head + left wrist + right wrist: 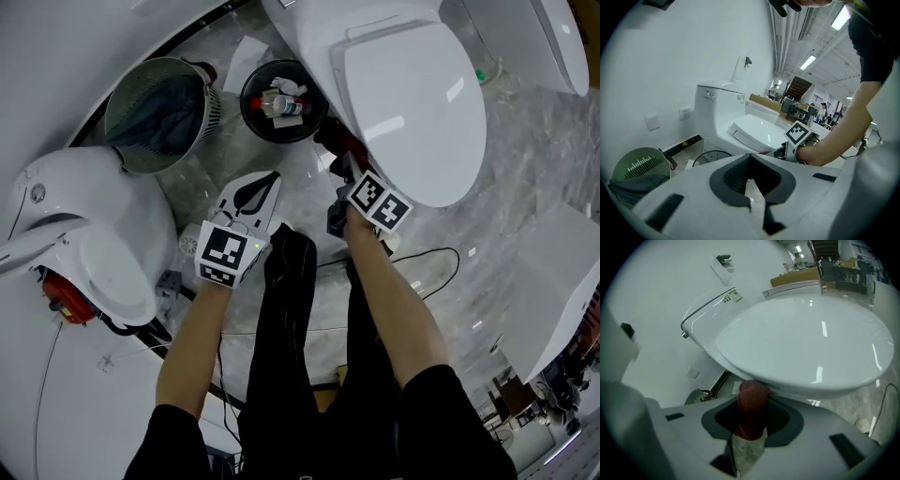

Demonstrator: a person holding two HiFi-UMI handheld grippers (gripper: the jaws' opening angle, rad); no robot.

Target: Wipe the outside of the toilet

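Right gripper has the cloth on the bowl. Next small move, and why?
Likely slide the right gripper sideways along the outer wall of the toilet, keeping the dark red cloth pressed on. Its jaws are clamped on that cloth, whose end touches the toilet just under its front rim; only that spot is in contact. The left gripper is shut and empty, clear of the toilet.

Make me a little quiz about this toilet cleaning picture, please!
1. True or false: the toilet lid is shut.
2. What do the right tongs hold against the toilet? A) a dark red cloth B) a yellow sponge C) a spray bottle
3. Fill in: the black bin on the floor has ____ in it.

Key: 1 true. 2 A. 3 rubbish.
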